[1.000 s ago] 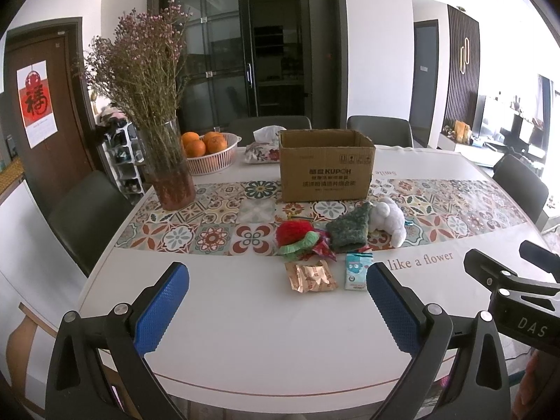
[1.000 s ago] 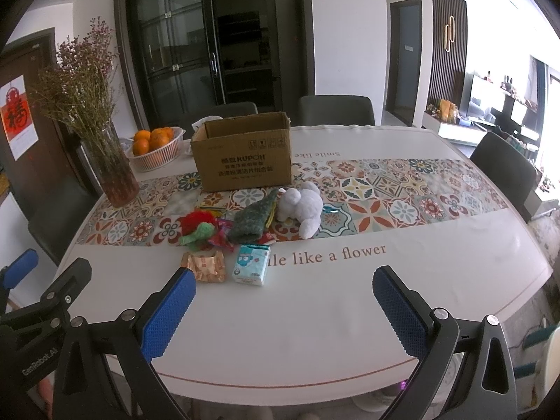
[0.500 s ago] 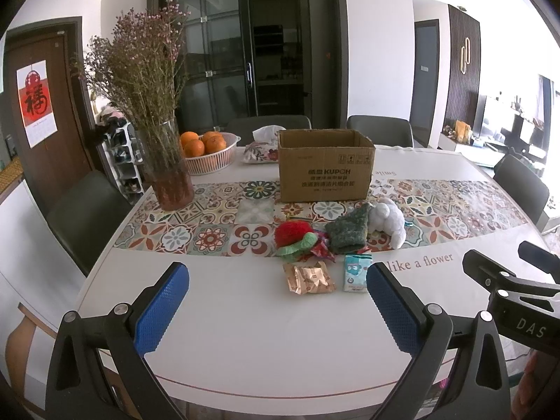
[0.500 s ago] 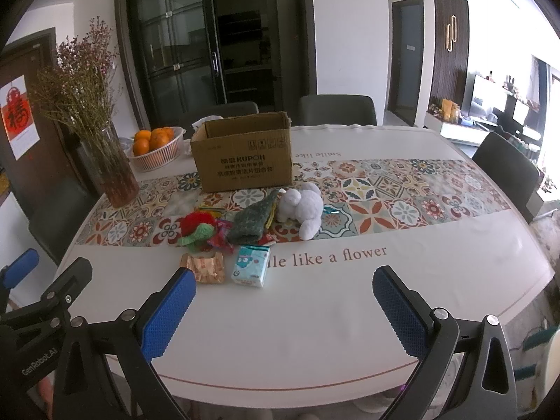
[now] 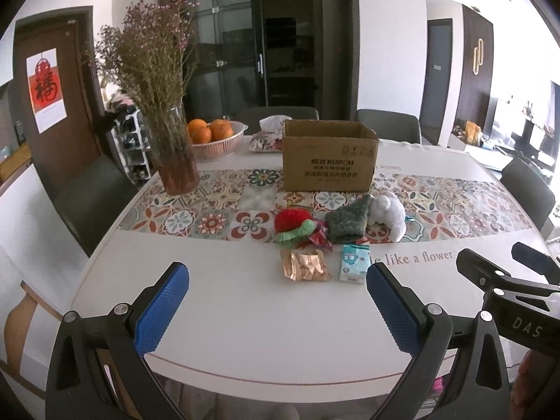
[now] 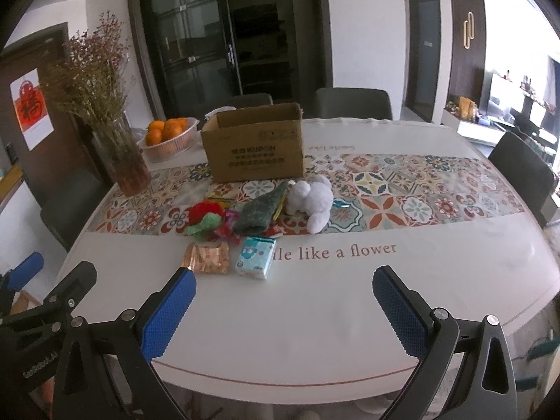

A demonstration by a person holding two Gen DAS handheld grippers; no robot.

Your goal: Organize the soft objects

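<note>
Both grippers hung over the near table edge, left gripper (image 5: 276,301) and right gripper (image 6: 283,304) each spread wide and empty. The soft pile, white plush (image 6: 313,203) beside green knit (image 6: 257,211) and red knit (image 5: 292,218), lay just before the box (image 5: 329,162). Only the left view showed a tissue pouch (image 5: 267,138) behind that box.

Bright daylight floods in from the right, overexposing that side; fisheye edges curve and darken.

Both wrist views face forward across table (image 5: 245,315), sharing cardboard box (image 6: 253,147)
</note>
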